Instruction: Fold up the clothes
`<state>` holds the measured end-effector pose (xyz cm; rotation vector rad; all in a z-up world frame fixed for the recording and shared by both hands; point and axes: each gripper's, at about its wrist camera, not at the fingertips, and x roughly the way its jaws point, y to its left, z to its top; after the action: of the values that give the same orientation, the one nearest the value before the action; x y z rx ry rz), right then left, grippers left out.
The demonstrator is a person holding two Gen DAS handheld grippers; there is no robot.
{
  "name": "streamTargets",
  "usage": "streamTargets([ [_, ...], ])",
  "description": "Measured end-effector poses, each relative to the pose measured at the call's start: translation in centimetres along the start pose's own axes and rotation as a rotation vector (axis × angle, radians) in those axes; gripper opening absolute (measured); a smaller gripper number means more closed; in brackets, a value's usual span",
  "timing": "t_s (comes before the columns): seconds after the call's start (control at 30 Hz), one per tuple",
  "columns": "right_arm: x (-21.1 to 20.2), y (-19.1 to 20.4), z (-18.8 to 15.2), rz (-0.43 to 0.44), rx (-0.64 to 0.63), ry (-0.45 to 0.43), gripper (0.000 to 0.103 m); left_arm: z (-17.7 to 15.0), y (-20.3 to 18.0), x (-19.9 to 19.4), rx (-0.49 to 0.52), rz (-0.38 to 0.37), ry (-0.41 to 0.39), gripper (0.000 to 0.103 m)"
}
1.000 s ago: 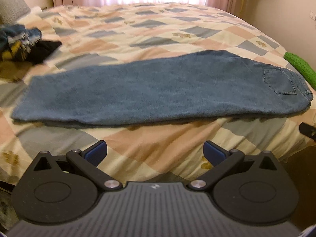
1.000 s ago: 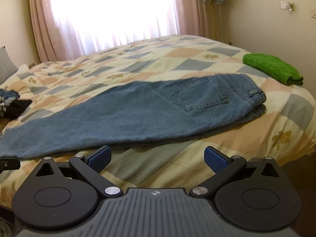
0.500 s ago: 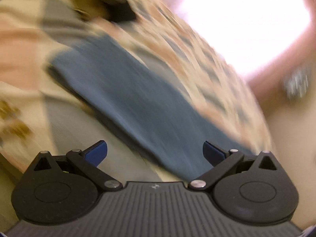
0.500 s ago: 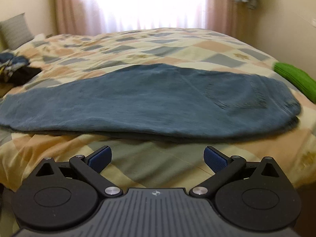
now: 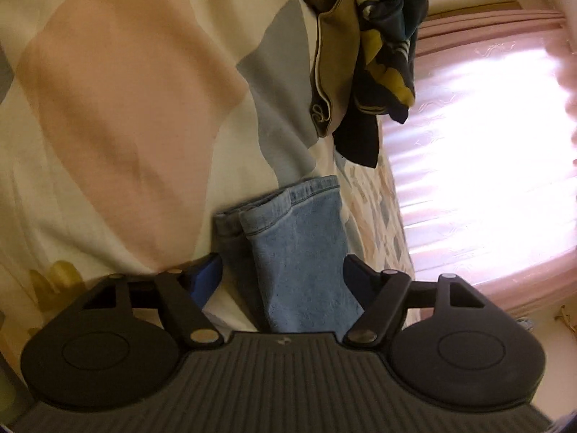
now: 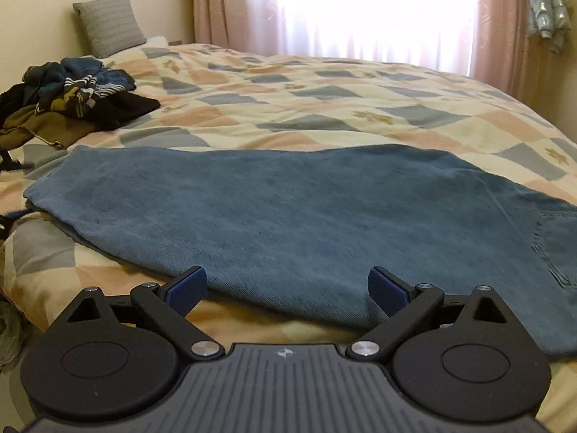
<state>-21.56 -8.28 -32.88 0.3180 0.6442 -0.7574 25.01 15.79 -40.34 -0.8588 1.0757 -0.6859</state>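
Note:
Blue jeans [image 6: 306, 216] lie flat on the patchwork bedspread [image 6: 324, 108], folded lengthwise, leg hems at the left and a back pocket at the right edge. In the left wrist view, rolled sideways, the hem end of the jeans [image 5: 299, 245] lies between the open jaws of my left gripper [image 5: 283, 278]; the blue fingertips [image 5: 207, 276] flank the cloth without clamping it. My right gripper [image 6: 286, 290] is open and empty at the near long edge of the jeans, about mid-leg.
A heap of dark and olive clothes [image 6: 72, 104] sits at the bed's left side, also in the left wrist view [image 5: 364, 47]. A grey pillow [image 6: 110, 25] leans on the wall. Pink curtains [image 6: 497, 25] hang behind the bed.
My left gripper swung left, rolled sideways and closed in on the leg hems, which now sit between its jaws. My right gripper moved left along the near edge toward mid-leg.

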Motion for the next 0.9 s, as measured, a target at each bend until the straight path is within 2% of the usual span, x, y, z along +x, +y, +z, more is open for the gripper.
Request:
streamTargets([
  [0.07,0.3,0.0,0.2,-0.001,0.004,-0.004,0.098,-0.2,0.1,0.1,-0.015,-0.001,-0.013,0.072],
  [0.2,0.9,-0.6,0.0,-0.011,0.033,0.013,0.098,-0.7,-0.5,1.0,0.017,-0.003,-0.048,0.088],
  [0.27,1.1,-0.8,0.0,-0.013,0.046,0.018,0.098,-1.0,-1.1,1.5,0.043,-0.006,-0.069,0.086],
  [0.33,1.2,-1.1,-0.1,-0.011,0.056,0.019,0.098,-1.5,-1.2,1.2,0.059,-0.04,-0.092,0.068],
  [0.37,1.1,-1.2,-0.1,-0.01,0.058,0.017,0.098,-1.5,-1.0,1.2,0.061,-0.072,-0.092,0.038],
  [0.4,1.0,-1.3,-0.2,-0.009,0.062,0.015,0.098,-1.5,-0.9,1.3,0.057,-0.096,-0.082,0.02],
  [0.47,0.8,-1.7,-0.4,-0.009,0.073,0.014,0.098,-1.7,-0.8,1.7,0.061,-0.09,-0.063,0.019],
  [0.53,0.5,-2.2,-0.6,-0.009,0.083,0.013,0.098,-2.0,-0.6,2.3,0.069,-0.026,-0.043,0.02],
  [0.6,0.3,-2.7,-0.8,-0.011,0.096,0.013,0.099,-2.2,-0.6,2.3,0.057,-0.018,-0.051,0.02],
  [0.63,0.1,-3.0,-0.9,-0.014,0.105,0.013,0.099,-2.4,-1.4,2.1,0.081,-0.017,-0.061,0.019],
  [0.7,-0.3,-3.7,-1.1,-0.02,0.124,0.008,0.099,-3.4,-4.3,1.1,0.212,-0.035,-0.089,0.012],
  [0.77,-0.7,-4.6,-1.2,-0.025,0.146,-0.002,0.098,-5.4,-9.2,0.2,0.431,-0.065,-0.1,0.012],
  [0.9,-1.9,-7.7,-1.3,-0.038,0.262,-0.033,0.095,-13.3,-18.6,-0.8,0.854,-0.223,-0.04,0.014],
])
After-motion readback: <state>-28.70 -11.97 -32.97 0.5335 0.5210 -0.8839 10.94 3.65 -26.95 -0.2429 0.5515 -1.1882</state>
